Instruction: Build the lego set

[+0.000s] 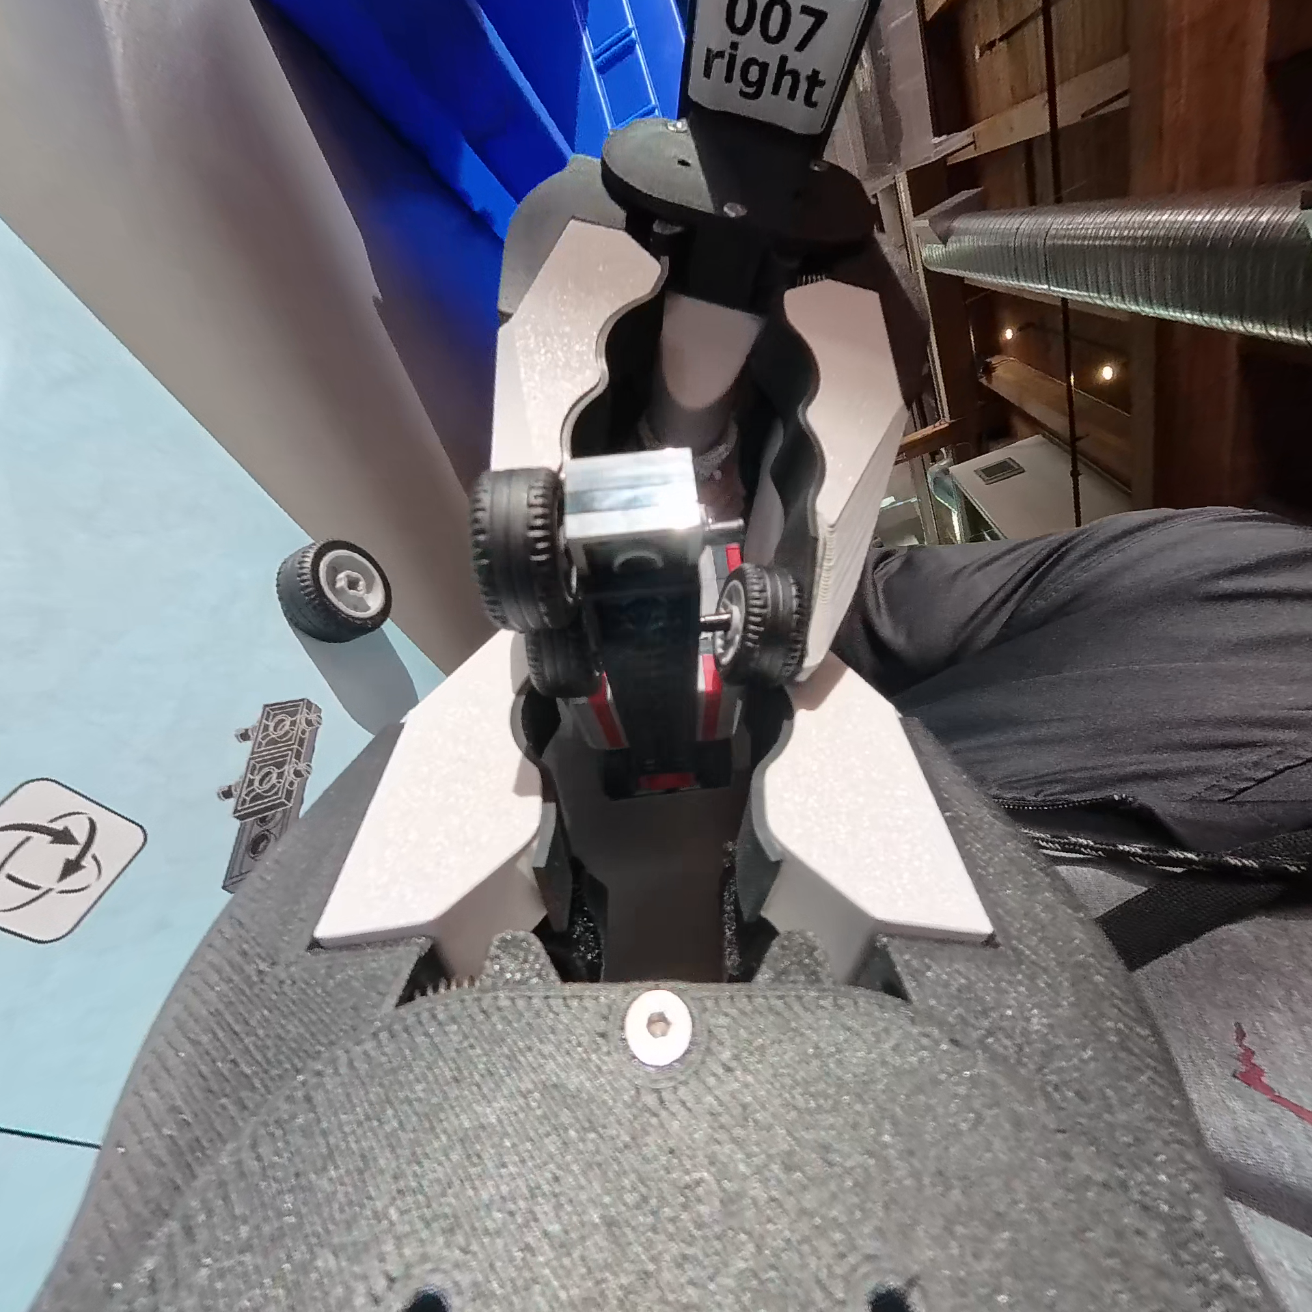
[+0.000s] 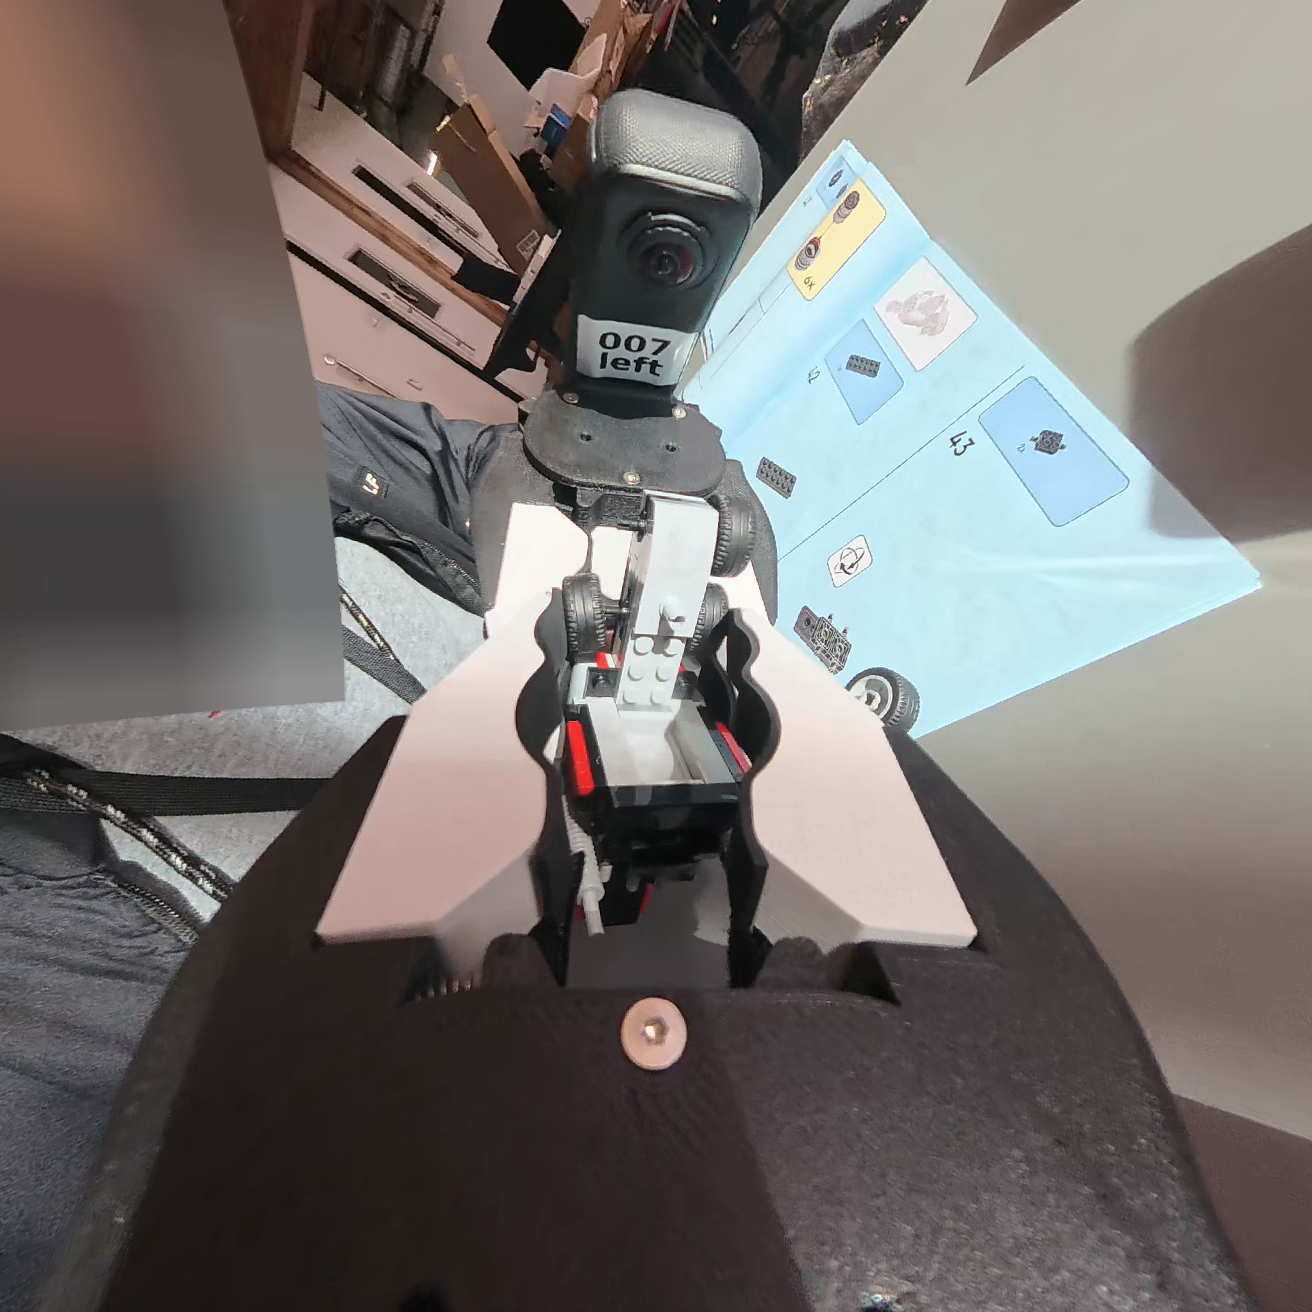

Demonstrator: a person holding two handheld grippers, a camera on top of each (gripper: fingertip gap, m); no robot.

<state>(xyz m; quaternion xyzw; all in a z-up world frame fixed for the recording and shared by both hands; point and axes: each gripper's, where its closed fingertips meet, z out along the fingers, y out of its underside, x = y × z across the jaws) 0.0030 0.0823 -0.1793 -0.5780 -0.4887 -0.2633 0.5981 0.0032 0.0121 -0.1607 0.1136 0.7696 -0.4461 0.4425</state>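
A partly built lego vehicle (image 1: pixel 642 639), grey, black and red with black wheels, hangs in the air between my two grippers, which face each other. In the left wrist view I see its underside; in the right wrist view its top (image 2: pixel 649 745) with grey studs. My left gripper (image 1: pixel 660 664) is shut on one end of it. My right gripper (image 2: pixel 642 625) is shut on the other end. One loose wheel (image 1: pixel 332 591) lies on the light-blue instruction booklet (image 1: pixel 106 539); it also shows in the right wrist view (image 2: pixel 884 699).
The booklet (image 2: pixel 958 511) lies open on a pale grey table (image 2: pixel 1065 887). A blue bin (image 1: pixel 454 106) stands behind it. A person's leg in dark trousers (image 1: pixel 1065 639) is close beside the grippers. A black strap (image 2: pixel 142 791) lies across grey cloth. My right fingertips sit around 6 cm from my left ones. The loose wheel (image 1: pixel 332 591) is about 4 cm from my right fingertips.
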